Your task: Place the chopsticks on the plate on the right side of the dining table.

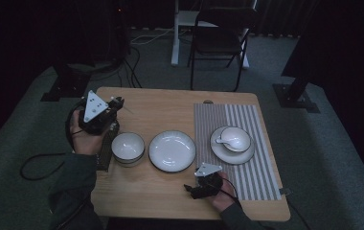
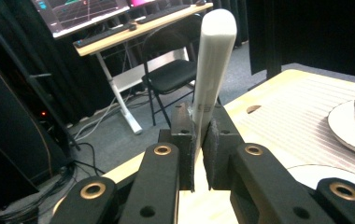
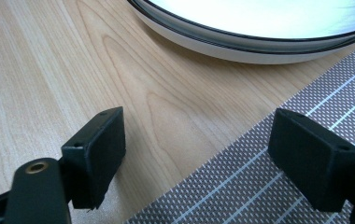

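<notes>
White smooth rounded ceramic handle [image 2: 211,70] stands clamped upright between left gripper's [image 2: 199,154] padded jaws; right gripper [image 3: 194,154] released above grained wooden table [image 3: 49,70].

— What do we have carrying everything?

— A light wooden table [image 1: 156,187] at the centre of the high view. At its right lies a grey striped placemat [image 1: 256,179].

— And directly on the wood?

— We see a small bowl [image 1: 128,148] at left of centre, a white plate [image 1: 172,151] in the middle, and a dark ribbed strip [image 1: 106,148] along the left edge.

— On the mat?

— A saucer [image 1: 232,152].
</notes>
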